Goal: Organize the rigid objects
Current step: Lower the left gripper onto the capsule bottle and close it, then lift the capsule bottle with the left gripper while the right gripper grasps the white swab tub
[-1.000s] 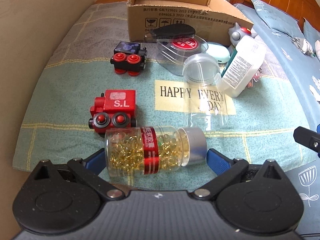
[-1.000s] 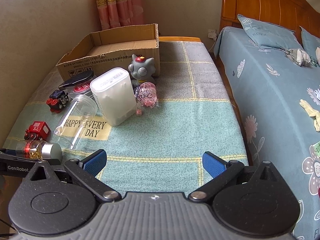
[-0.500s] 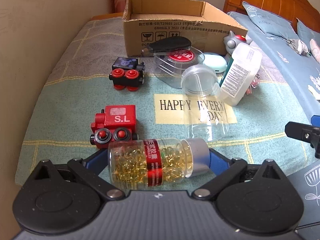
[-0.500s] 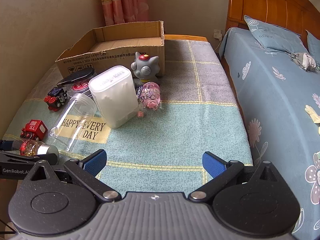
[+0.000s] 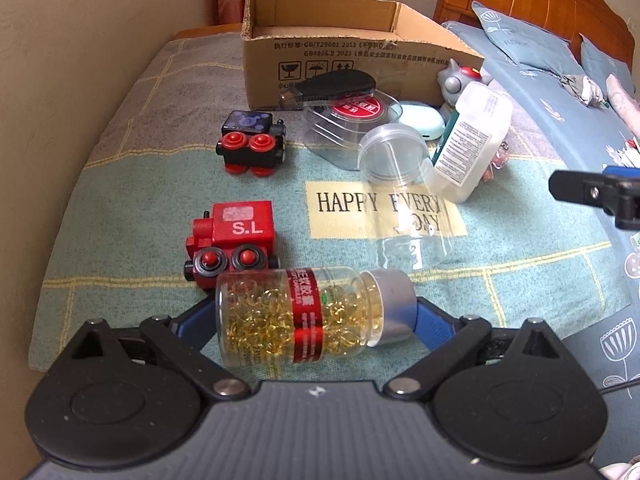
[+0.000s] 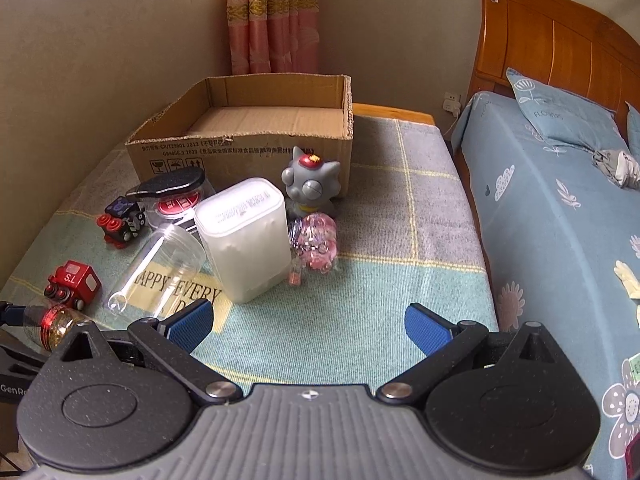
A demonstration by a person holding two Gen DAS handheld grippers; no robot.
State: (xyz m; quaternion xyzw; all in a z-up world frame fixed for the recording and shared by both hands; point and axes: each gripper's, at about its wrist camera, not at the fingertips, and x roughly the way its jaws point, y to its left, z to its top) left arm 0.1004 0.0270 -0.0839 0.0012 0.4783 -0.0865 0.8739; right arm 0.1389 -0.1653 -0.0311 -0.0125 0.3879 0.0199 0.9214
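Capsule bottle (image 5: 316, 314), one: clear, silver cap, red label band, gold capsules inside. Lying crosswise, clamped between the blue pads of the left claw (image 5: 314, 320), raised above the near edge of the blanket-covered counter (image 5: 132, 216).

Right claw (image 6: 308, 324), one: spread wide, holding nothing, above bare blanket.

Toy trains, two: red one marked "S.L" (image 5: 232, 246) just beyond the bottle; black one with red wheels (image 5: 252, 146) farther back.

Clear jars, two: one open and lying on its side (image 5: 400, 196) across the "HAPPY EVERY DAY" patch (image 5: 344, 216); one with black lid (image 5: 348, 120) near the box.

White container (image 6: 246, 240), one. Grey figurine (image 6: 310, 184), one. Pink keychain charm (image 6: 314, 242), one.

Cardboard box (image 6: 244, 136), one, open, at the counter's far end.
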